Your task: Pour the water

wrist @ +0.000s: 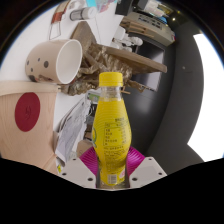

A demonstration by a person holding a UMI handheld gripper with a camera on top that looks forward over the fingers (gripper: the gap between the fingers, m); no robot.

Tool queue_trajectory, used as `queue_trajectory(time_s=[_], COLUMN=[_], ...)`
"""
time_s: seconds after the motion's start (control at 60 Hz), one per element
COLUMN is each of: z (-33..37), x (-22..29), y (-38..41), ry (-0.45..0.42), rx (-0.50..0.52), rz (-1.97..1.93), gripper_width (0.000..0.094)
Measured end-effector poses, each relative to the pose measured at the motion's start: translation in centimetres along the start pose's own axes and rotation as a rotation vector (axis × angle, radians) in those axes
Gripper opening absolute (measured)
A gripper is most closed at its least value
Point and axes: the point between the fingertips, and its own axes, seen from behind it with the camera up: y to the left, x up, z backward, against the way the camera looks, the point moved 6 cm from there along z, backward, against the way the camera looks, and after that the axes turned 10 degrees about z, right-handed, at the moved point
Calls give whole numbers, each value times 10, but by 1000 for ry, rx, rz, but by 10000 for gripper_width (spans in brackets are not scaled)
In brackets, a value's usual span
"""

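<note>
Pretty cramped here: bottle point(111, 125) fills the gap between the hand-held gripper point(112, 170) fingers, white cup point(52, 60) and paper cup point(27, 112) crowd one side, wooden clutter point(118, 62) blocks beyond. Open bench point(172, 105) opposite.

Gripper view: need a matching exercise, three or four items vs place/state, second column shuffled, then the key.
Things:
1. bottle
2. polka-dot cup
3. cup with red circle
4. gripper

Place or state:
A. lying on its side, mouth toward the bottle
B. beige, at the bottle's left, nearest the fingers
C. upright between the fingers, yellow cap on
D. shut, pink pads against the bottle's base

Pairs: 1-C, 2-A, 3-B, 4-D
</note>
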Motion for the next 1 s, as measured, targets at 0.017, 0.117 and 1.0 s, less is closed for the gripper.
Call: queue_trajectory(time_s=[0.017, 0.117, 1.0], z=[-2, -7, 30], x=[2, 18, 49], y=[1, 3, 53], ry=[-3, -34, -111], rx=[0, -33, 614], rz=[23, 171, -1791], gripper_width=[327, 326, 328])
